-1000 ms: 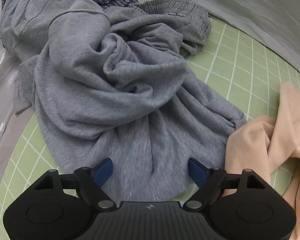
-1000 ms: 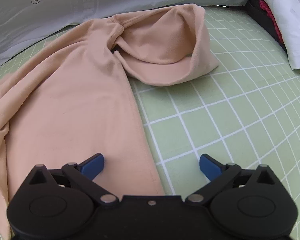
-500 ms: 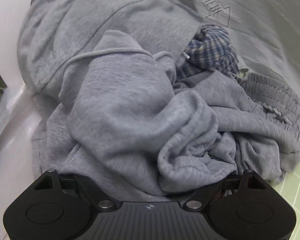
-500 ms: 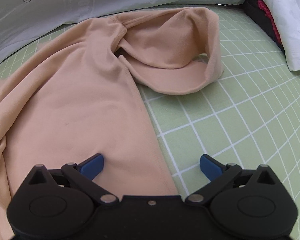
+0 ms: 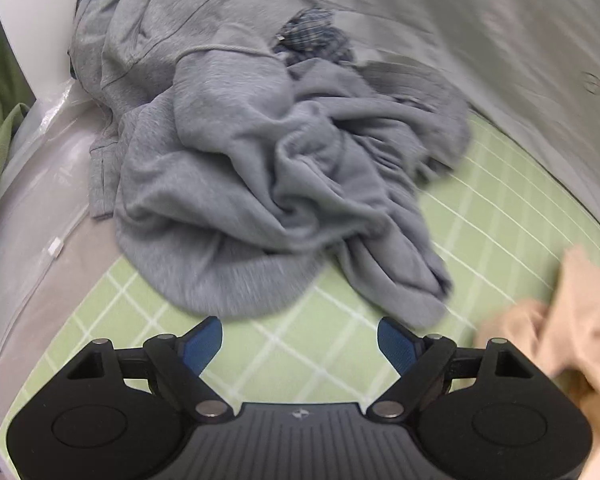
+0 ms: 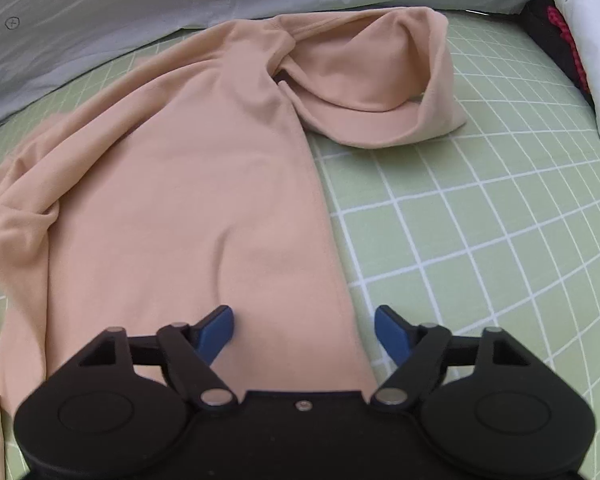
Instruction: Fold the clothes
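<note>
Straddling peach shirt (image 6: 188, 216) hem, unclamped.

A peach-coloured garment (image 6: 188, 208) of thin, smooth knit lies spread over the green grid mat (image 6: 480, 220), mostly flat. Its long straight edge runs from the near side towards the far edge. At the far end one part twists and folds over into an open loop; its other side bunches in soft creases. A crumpled heap of grey fleece clothes (image 5: 260, 168) sits at the mat's far corner, with a blue checked cloth (image 5: 312, 36) tucked behind it.
</note>
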